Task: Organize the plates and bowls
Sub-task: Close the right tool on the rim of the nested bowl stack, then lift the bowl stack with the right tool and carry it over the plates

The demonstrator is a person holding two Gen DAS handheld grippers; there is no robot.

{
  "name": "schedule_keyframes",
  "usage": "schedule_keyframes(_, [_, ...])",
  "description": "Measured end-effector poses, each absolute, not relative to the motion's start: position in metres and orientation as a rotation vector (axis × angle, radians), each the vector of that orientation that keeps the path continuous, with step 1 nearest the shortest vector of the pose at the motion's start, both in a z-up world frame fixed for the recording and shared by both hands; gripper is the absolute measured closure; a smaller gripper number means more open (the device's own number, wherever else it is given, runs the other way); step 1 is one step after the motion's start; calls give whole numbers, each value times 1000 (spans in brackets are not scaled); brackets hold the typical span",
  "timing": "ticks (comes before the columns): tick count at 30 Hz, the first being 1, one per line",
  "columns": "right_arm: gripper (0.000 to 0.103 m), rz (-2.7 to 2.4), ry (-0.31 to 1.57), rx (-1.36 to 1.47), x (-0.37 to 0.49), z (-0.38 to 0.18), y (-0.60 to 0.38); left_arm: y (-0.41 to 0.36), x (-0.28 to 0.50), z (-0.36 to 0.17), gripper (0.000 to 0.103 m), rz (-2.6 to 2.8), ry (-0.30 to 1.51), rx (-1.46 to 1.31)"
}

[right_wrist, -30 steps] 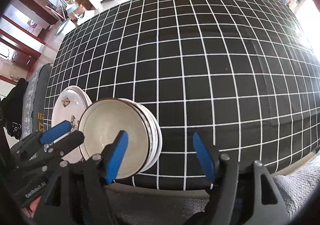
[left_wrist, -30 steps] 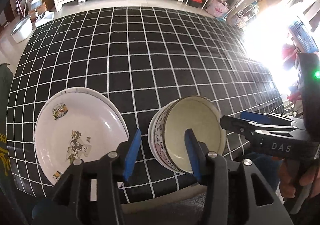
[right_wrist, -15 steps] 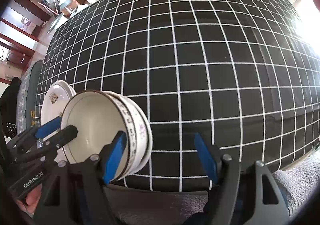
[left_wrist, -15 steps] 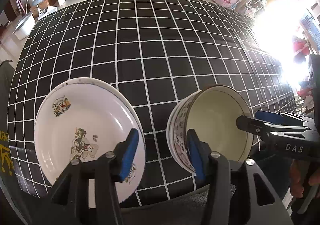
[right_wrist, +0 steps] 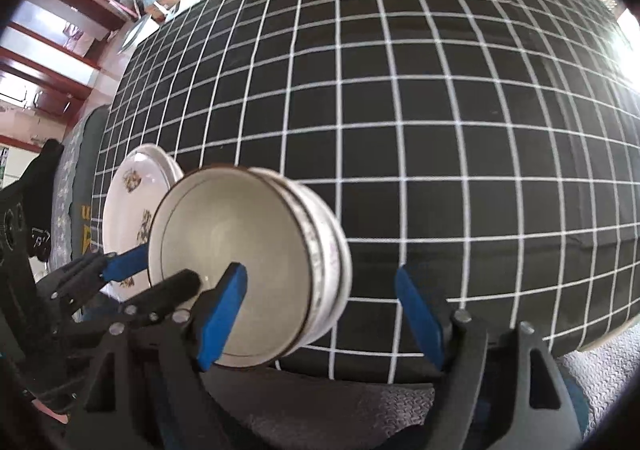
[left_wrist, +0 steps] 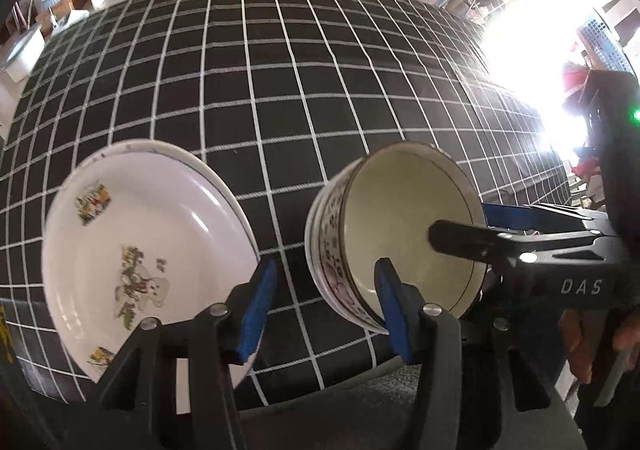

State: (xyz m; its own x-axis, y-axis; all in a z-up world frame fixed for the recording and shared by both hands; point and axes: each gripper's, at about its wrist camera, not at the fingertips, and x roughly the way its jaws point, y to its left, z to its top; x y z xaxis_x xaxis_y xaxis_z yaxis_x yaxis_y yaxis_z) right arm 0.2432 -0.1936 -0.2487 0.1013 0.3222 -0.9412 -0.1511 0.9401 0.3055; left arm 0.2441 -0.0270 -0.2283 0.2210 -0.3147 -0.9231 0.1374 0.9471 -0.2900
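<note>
Light: we see daylight blowing out the right edge.
Distortion: fisheye bends the tablecloth (left_wrist: 280,90) grid; corners black.
Focus: slightly soft.

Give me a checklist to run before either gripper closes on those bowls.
1. Left gripper open: ok. Its jaws have just been opening and straddle the bowl stack's wall on the plate side.
2. Right gripper open: ok. Its jaws have just been opening and straddle the opposite wall.
3. Pads touching the rim: cannot tell.
4. Bowls nested evenly: ok.
5. Plate stack apart from the bowls: ok, tablecloth shows between them.
6. Margin to the table's near edge: not ok, both stacks sit close to it.
</note>
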Motion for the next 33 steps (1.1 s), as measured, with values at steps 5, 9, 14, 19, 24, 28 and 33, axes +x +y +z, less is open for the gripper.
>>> schedule_keyframes(5, [22, 332, 1424, 132, 245, -255, -193, -26, 248, -239, 55, -353, 1336, -195])
schedule_keyframes(9, [22, 330, 1420, 169, 249, -258, -199, -27, 251, -245, 55, -375, 1356, -202])
schedule_keyframes(14, [21, 352, 1400, 132, 247, -259, -195, -29, 251, -262, 55, -396, 1387, -232])
schedule_keyframes(19, [17, 365, 1391, 172, 247, -262, -200, -35, 252, -270, 55, -418, 1397, -239])
schedule_keyframes(24, [17, 398, 1445, 308, 249, -276, -211, -33, 247, -272, 53, -415, 1393, -239])
schedule_keyframes(28, [17, 383, 1465, 320, 251, -282, -216, -38, 247, -274, 51, -415, 1396, -252])
schedule_keyframes(33, [17, 395, 1487, 370, 249, -288, -219, -48, 252, -277, 46, -406, 1409, -241])
